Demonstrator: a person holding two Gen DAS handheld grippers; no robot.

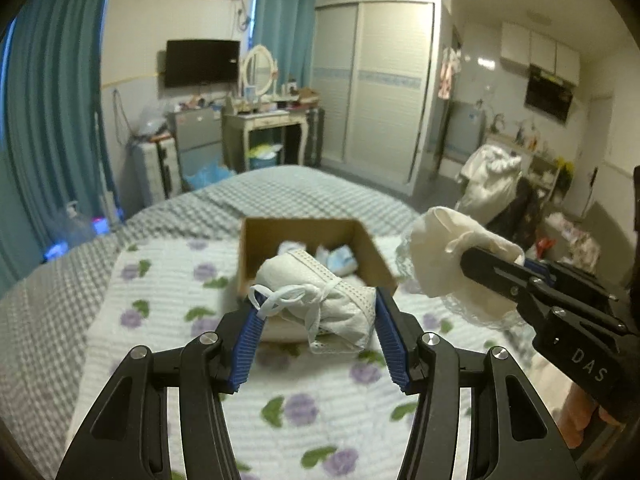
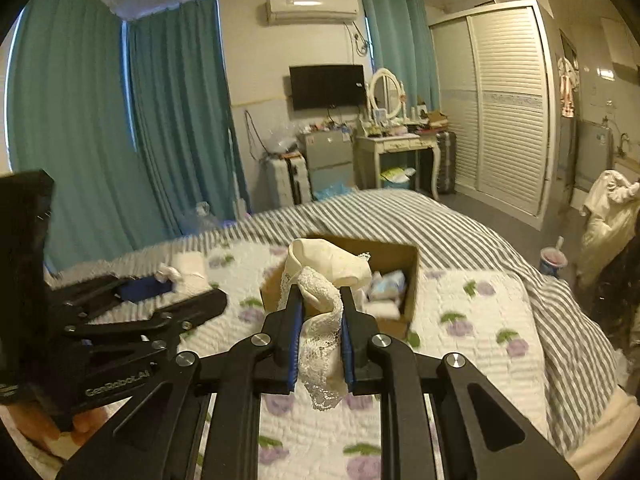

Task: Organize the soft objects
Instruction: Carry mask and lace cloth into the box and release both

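Observation:
My left gripper [image 1: 316, 308] is shut on a rolled white garment with a tied string [image 1: 320, 300], held above the near edge of an open cardboard box [image 1: 252, 248] on the bed. My right gripper [image 2: 320, 300] is shut on a cream rolled garment with lace trim [image 2: 324, 276], held above the same box [image 2: 412, 280]. In the left wrist view the right gripper [image 1: 464, 260] holds that cream garment [image 1: 440, 256] just right of the box. In the right wrist view the left gripper [image 2: 176, 280] shows at the left with its white roll [image 2: 188, 272]. Several folded light-blue and white items [image 2: 384, 284] lie in the box.
The box stands on a white quilt with purple flowers [image 1: 192, 280] over a grey striped bedspread [image 2: 460, 224]. Beyond the bed stand a dressing table [image 1: 264, 120], a wardrobe [image 1: 380, 88] and teal curtains [image 2: 120, 120]. A clothes pile [image 1: 492, 176] lies at the right.

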